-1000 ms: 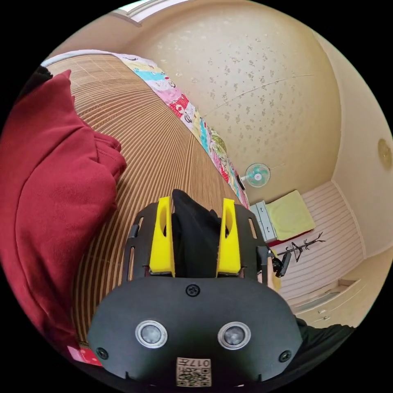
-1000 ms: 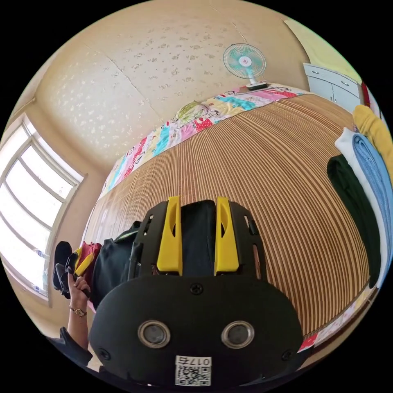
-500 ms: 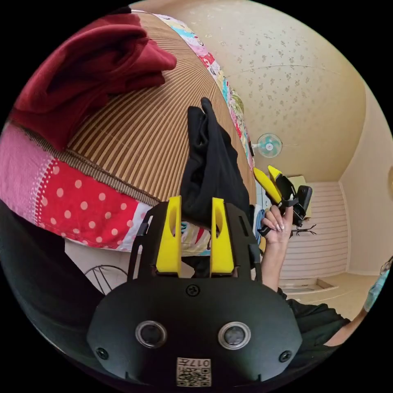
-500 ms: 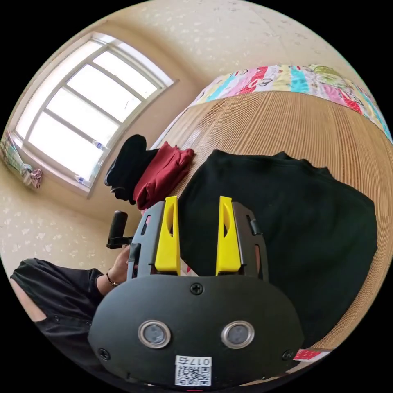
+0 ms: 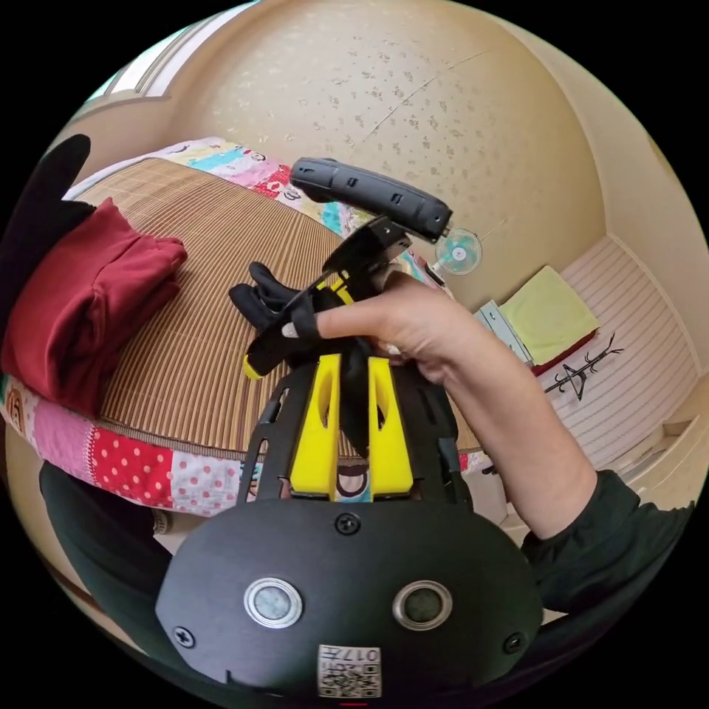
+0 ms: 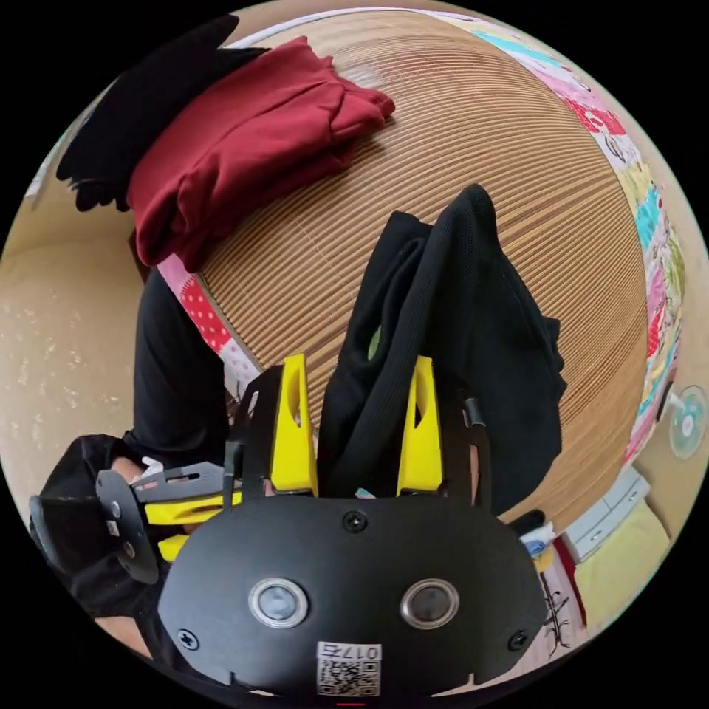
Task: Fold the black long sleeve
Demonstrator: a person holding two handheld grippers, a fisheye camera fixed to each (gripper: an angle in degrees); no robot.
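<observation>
Yellowish papered walls (image 5: 443, 96) close the room, and a wide bed (image 6: 473, 148) with a striped reed mat on top takes most of the space. A patchwork sheet (image 5: 140, 473) with red dotted squares shows along the edge of the bed under the mat. On the mat, near that edge, lies a folded red garment (image 6: 244, 133), and a dark garment (image 6: 148, 81) lies touching it on its far side. A small fan (image 5: 458, 255) stands beyond the bed, near a cabinet with a yellow-green cloth on it.

The black long sleeve (image 6: 458, 325) is not folded yet, as far as I can judge. It hangs bunched and doubled over the edge of the bed, partly resting on the mat, with no flat panel and no clean crease to see. The 2 sleeves cannot be told apart in the bunch.

The right gripper (image 6: 358, 428) has a thick ribbed fold of the black cloth between its jaws, and both jaws press on it. In the left gripper view, the left gripper (image 5: 353, 425) is closed on a thin strip of the same black cloth. The person's hand (image 5: 413, 325) holds the right gripper just above it.

What is left is almost everything: to spread the shirt flat on the mat, bring in the sleeves, and fold the body.
</observation>
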